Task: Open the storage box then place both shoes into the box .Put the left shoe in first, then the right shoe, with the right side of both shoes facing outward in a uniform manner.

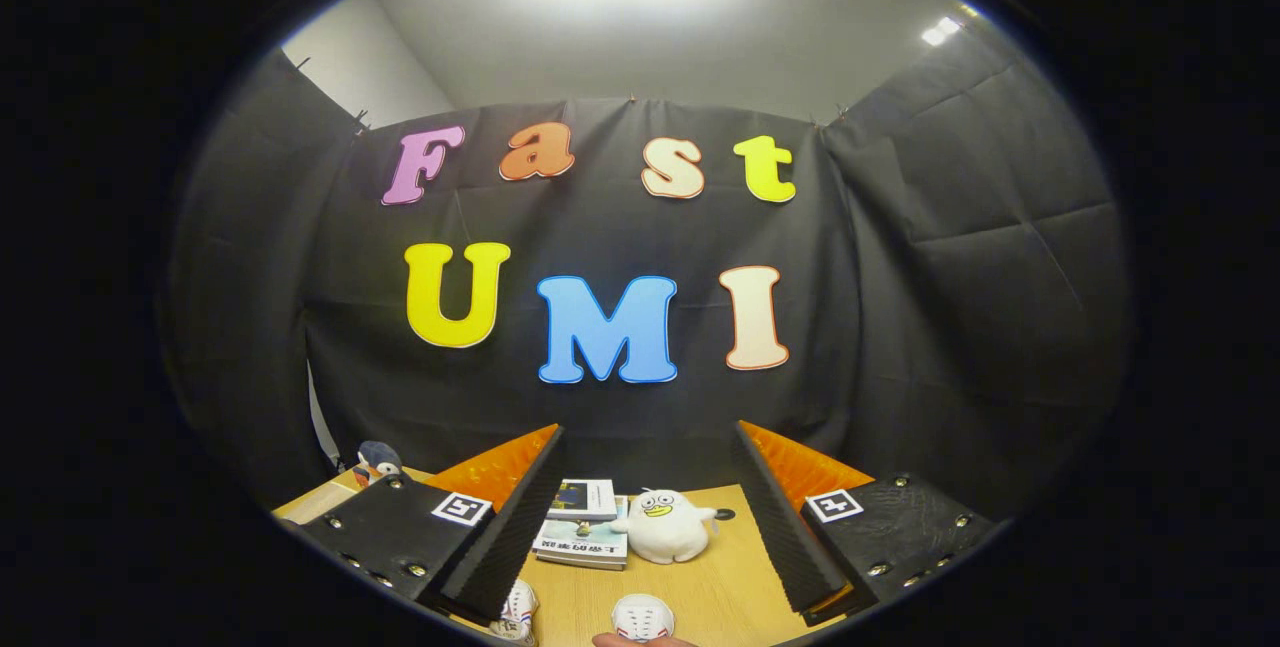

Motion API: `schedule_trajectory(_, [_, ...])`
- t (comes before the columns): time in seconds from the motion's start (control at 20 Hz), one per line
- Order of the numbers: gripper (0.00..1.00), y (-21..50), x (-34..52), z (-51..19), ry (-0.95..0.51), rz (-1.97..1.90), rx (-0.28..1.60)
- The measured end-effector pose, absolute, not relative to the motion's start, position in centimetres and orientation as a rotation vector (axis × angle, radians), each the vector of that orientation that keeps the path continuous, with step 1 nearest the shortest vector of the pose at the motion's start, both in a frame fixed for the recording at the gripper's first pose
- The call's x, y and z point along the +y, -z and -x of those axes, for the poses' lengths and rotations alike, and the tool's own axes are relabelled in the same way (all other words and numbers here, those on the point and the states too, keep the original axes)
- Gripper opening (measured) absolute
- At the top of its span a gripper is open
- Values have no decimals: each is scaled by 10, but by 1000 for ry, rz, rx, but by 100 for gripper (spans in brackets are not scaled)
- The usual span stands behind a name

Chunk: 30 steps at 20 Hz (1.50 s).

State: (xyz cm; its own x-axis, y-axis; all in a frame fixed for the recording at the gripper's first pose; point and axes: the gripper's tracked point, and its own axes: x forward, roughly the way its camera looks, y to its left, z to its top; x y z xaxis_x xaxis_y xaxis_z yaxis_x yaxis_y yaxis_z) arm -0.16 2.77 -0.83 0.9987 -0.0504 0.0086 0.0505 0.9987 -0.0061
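Observation:
My gripper (648, 447) is held high above a wooden table (730, 577), its fingers wide apart with nothing between them. Below the fingers, at the near edge of the table, the white toe of one shoe (642, 617) shows between them. A second white shoe (516, 613) with red and blue marks lies partly hidden under the left finger (510, 517). The rest of both shoes is cut off from sight.
A white plush duck (664, 525) sits on the table between the fingers, next to a stack of books (582, 523). A small penguin toy (377, 462) stands at the table's far left corner. Black cloth walls close the booth behind and on both sides.

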Motion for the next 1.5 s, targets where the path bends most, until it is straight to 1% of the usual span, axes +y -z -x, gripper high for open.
schedule_trajectory(0.25, [99, 15, 37, -1, 60, 7, -15])
schedule_trajectory(0.4, [98, 26, 51, -8, 12, -1, 1])
schedule_trajectory(0.55, [99, 49, 68, -19, -69, -41, 50])
schedule_trajectory(0.9, [99, 135, 147, -38, -348, -238, 308])
schedule_trajectory(1.2, [98, 199, 231, -33, -581, -354, 530])
schedule_trajectory(1.35, [98, 236, 266, -28, -657, -446, 668])
schedule_trajectory(1.5, [96, 270, 294, -25, -702, -516, 787])
